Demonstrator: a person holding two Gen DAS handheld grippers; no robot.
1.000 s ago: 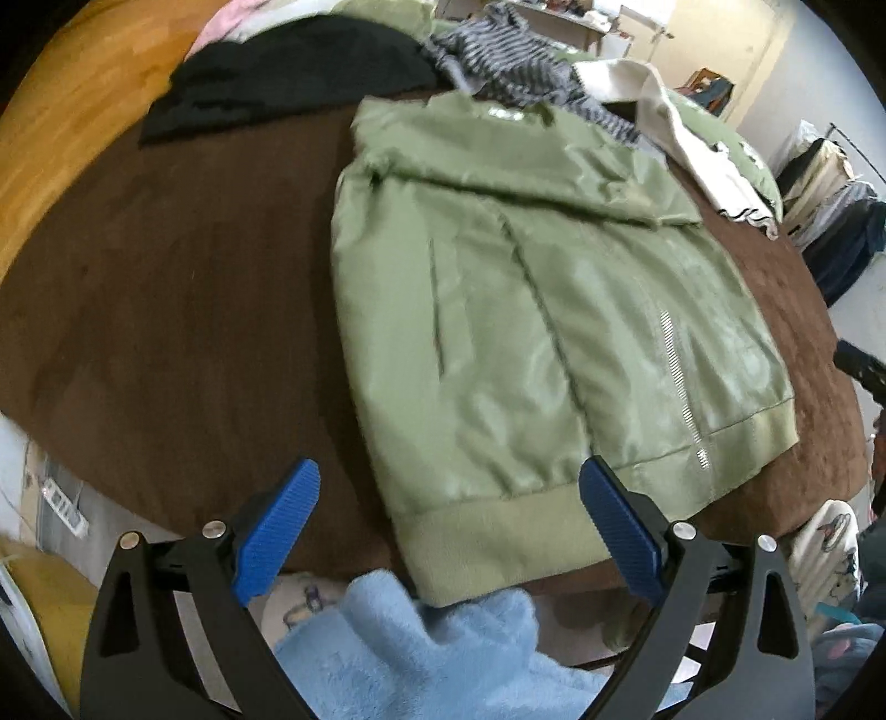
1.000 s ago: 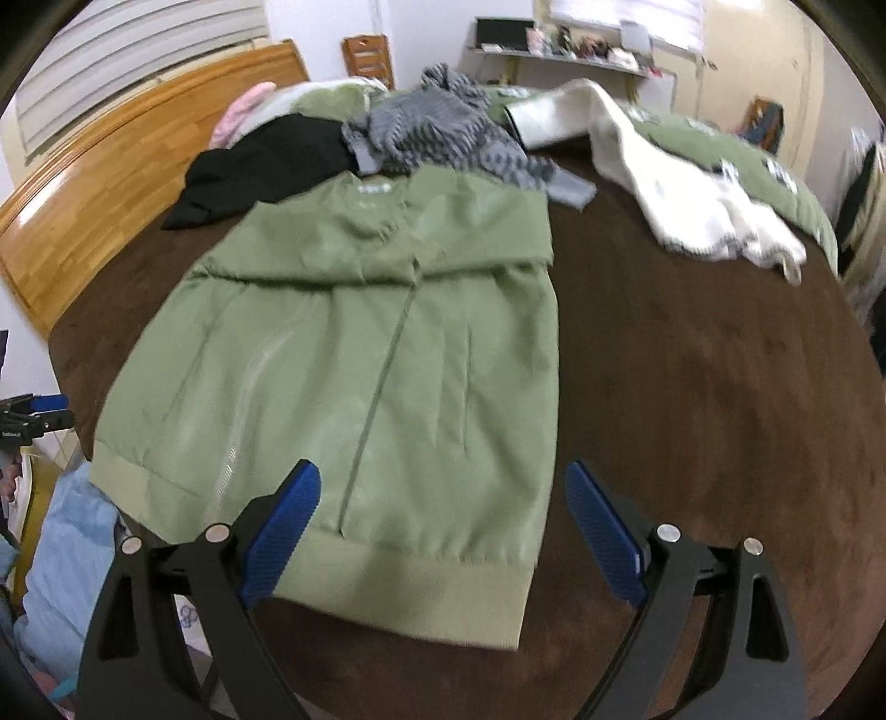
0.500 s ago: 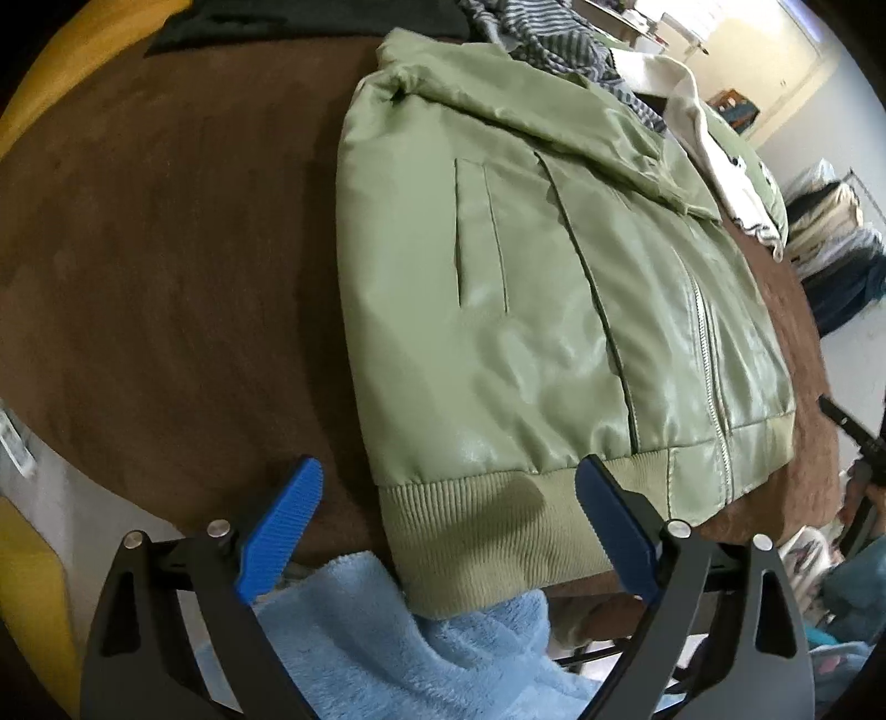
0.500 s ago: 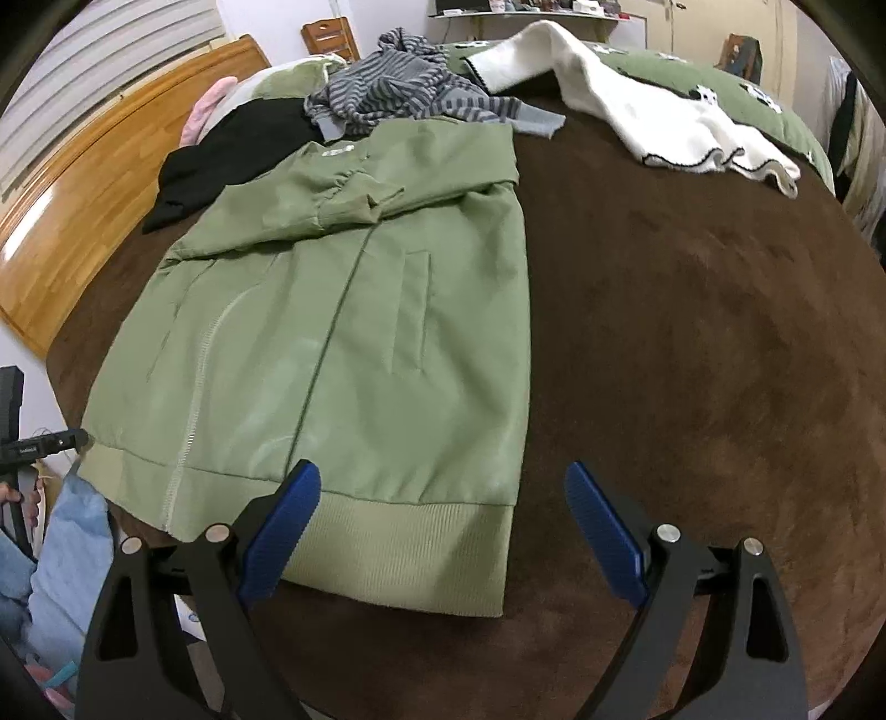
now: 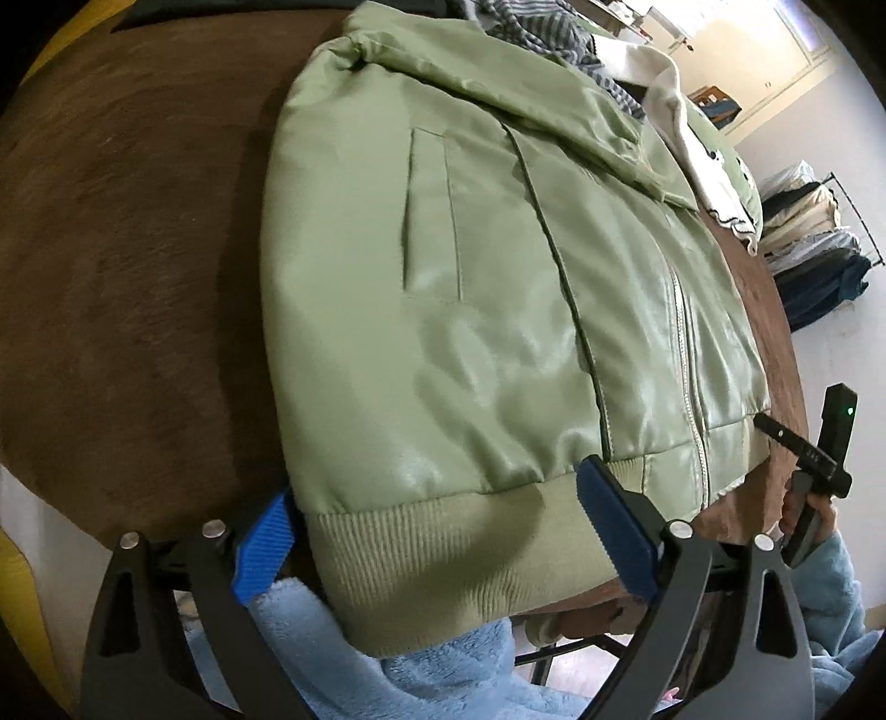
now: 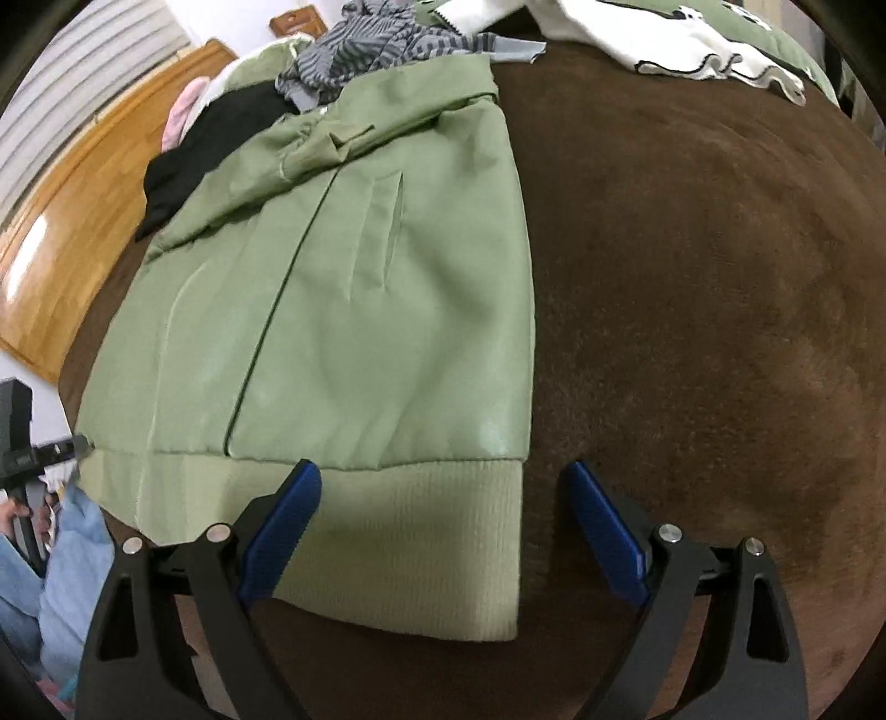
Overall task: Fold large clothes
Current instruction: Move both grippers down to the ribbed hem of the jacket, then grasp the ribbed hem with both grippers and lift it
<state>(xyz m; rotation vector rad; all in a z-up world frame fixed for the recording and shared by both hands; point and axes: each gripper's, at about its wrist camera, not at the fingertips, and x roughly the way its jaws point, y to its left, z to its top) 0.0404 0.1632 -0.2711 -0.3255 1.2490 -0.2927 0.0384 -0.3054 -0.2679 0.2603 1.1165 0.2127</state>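
Right in the middle of both views, a green zip-up jacket (image 5: 498, 310) (image 6: 343, 310) is spread flat on a brown bed cover (image 5: 127, 266) (image 6: 692, 277). Its ribbed hem (image 5: 443, 559) (image 6: 410, 543) is seen at the bottom of each frame, and the silver zipper (image 5: 684, 365) is seen on the right of the left wrist view.

The left gripper (image 5: 437, 537) is held wide apart, with one blue finger at each side of the hem's corner; nothing is pinched. The right gripper (image 6: 443, 531) is spread wide too, with its left finger over the hem and its right finger over the cover.

A fluffy light blue sleeve (image 5: 443, 675) is seen at the bottom of the left wrist view. At the top of the right wrist view, a grey striped top (image 6: 376, 39), a black garment (image 6: 221, 133) and a white garment (image 6: 692, 50) are piled. A wooden headboard (image 6: 72, 232) is seen at the upper left.
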